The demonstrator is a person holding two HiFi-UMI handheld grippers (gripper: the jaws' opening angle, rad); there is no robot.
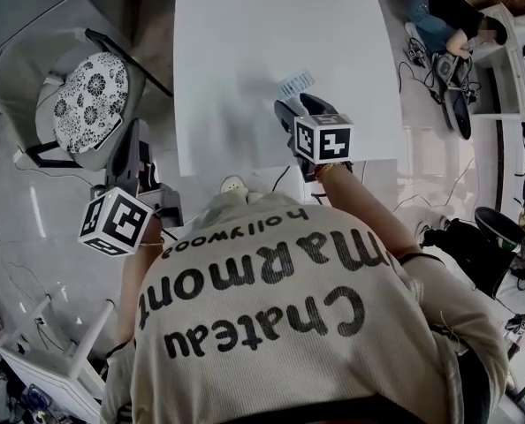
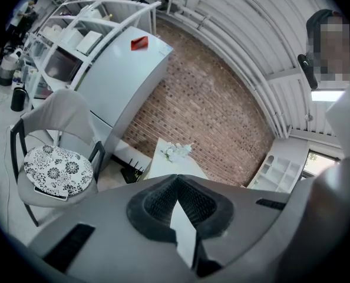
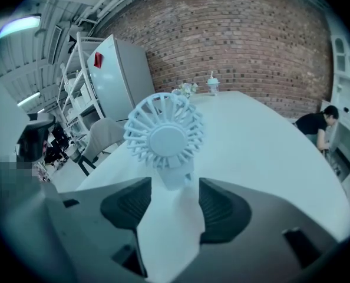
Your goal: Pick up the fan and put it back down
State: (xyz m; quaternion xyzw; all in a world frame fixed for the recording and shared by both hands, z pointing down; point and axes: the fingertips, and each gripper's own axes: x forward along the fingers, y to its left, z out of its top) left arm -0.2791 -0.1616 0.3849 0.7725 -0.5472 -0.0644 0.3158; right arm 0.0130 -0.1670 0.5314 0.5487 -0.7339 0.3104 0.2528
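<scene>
Near table [image 3: 269,152] edge: fan [image 3: 163,137] between parted right hand-held gripper [image 3: 174,199] jaws; left hand-held gripper [image 2: 176,178] closed.

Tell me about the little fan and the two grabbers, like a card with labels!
fan: standing upright on the white table, round grille facing the right gripper
right gripper: jaws apart, the fan's stem between their tips, not closed on it
left gripper: jaws together, nothing in them, held off the table's side near the chair
task: fan not picked up yet
</scene>
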